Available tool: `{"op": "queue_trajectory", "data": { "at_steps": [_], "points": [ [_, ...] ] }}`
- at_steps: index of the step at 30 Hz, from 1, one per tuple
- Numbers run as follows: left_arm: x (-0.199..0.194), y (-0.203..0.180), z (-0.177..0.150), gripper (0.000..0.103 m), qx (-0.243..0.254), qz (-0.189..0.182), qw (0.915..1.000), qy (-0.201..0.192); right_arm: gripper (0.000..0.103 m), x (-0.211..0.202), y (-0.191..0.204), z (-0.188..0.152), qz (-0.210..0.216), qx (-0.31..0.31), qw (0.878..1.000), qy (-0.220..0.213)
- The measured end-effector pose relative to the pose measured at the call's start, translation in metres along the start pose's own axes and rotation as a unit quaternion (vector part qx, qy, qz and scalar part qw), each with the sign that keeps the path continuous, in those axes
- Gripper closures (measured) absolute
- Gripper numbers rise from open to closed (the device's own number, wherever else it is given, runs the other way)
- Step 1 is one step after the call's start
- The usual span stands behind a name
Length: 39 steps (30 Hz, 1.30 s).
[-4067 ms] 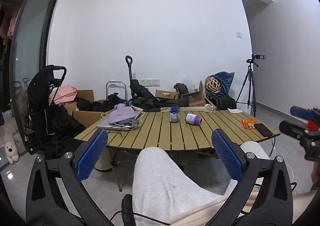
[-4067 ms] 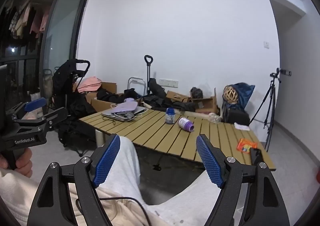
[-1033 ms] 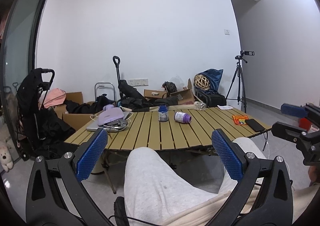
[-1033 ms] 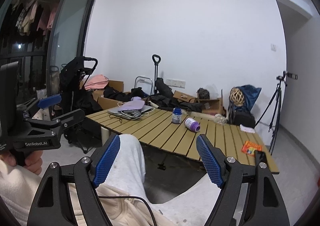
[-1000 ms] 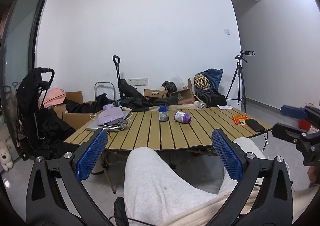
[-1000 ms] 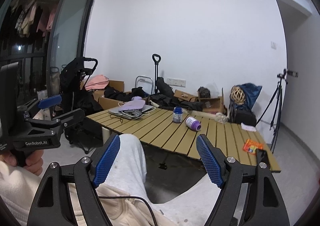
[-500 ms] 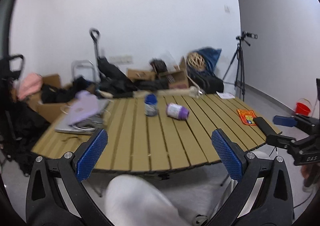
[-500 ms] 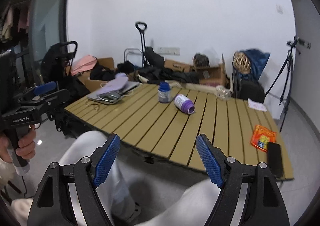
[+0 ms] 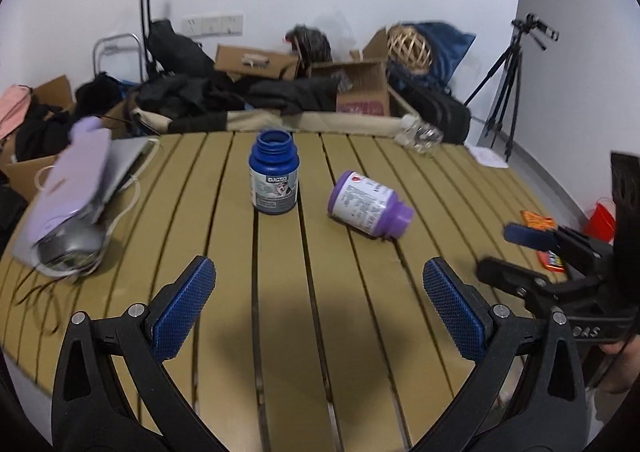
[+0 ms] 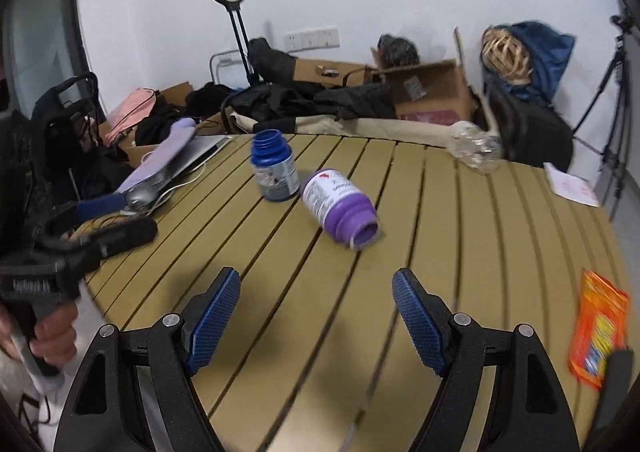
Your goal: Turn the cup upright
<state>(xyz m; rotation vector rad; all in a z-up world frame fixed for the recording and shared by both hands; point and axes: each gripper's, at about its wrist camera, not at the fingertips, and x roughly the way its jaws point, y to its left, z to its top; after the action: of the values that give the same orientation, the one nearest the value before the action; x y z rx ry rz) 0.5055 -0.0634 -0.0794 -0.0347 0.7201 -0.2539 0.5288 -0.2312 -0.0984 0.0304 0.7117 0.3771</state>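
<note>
A purple cup-like bottle point(image 9: 368, 208) point(image 10: 338, 208) lies on its side on the slatted wooden table point(image 9: 280, 332), its open mouth toward the near right. A dark blue bottle point(image 9: 274, 180) point(image 10: 274, 172) stands upright just left of it. My left gripper point(image 9: 320, 304) hovers open over the table's near part, well short of both bottles. My right gripper point(image 10: 316, 312) is open too, with the purple bottle ahead and slightly right of its centre. Each gripper shows at the edge of the other's view.
A lilac case on a laptop with cables point(image 9: 76, 188) lies at the table's left. A clear crumpled bottle point(image 9: 420, 136) sits at the far edge, an orange packet point(image 10: 598, 332) and a dark phone at the right. Boxes, bags and a tripod point(image 9: 512, 80) stand behind.
Both grippers have moved forward from over the person's lap to above the table. The bottles now look much nearer. Both grippers stay open.
</note>
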Motion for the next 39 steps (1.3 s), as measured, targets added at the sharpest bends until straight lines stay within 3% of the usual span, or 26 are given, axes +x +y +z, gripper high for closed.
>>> {"op": "queue_trajectory", "data": {
  "at_steps": [5,13,15,20,24,28,30,33,35,36,39],
  "points": [
    [0.051,0.009,0.021,0.000,0.009,-0.007,0.9996,0.026,0.020,0.078,-0.020,0.027,-0.011,-0.002,0.999,0.031],
    [0.096,0.018,0.037,0.000,-0.002,-0.021,0.9989,0.041,0.021,0.137,-0.028,0.030,0.011,-0.001,0.998,0.054],
    [0.104,0.017,0.037,0.000,0.000,-0.024,0.9988,0.042,0.028,0.145,-0.032,0.029,0.026,0.008,0.998,0.056],
    [0.115,0.018,0.032,0.000,-0.021,-0.027,0.9977,0.057,0.032,0.137,-0.026,0.020,0.026,-0.009,0.998,0.057],
    [0.112,0.011,0.033,0.001,-0.012,-0.038,0.9977,0.055,0.032,0.119,-0.006,0.000,0.083,-0.061,0.991,0.086],
    [0.117,0.004,0.032,0.002,-0.020,-0.035,0.9961,0.078,0.032,0.106,0.006,-0.008,0.141,-0.088,0.980,0.105],
    [0.120,-0.003,0.030,0.004,-0.013,-0.034,0.9958,0.084,0.032,0.105,0.012,-0.010,0.146,-0.101,0.978,0.107],
    [0.126,-0.012,0.027,0.017,0.001,-0.013,0.9960,0.089,0.032,0.100,0.021,-0.014,0.166,-0.119,0.973,0.106],
    [0.132,-0.009,0.023,0.043,-0.012,-0.009,0.9947,0.101,0.032,0.100,0.024,-0.016,0.168,-0.130,0.971,0.112],
    [0.135,-0.006,0.021,0.049,-0.019,-0.005,0.9940,0.107,0.032,0.101,0.022,-0.016,0.162,-0.132,0.971,0.113],
    [0.136,0.004,0.016,0.056,-0.039,0.003,0.9932,0.109,0.026,0.098,0.006,-0.016,0.162,-0.120,0.973,0.113]
  ]
}}
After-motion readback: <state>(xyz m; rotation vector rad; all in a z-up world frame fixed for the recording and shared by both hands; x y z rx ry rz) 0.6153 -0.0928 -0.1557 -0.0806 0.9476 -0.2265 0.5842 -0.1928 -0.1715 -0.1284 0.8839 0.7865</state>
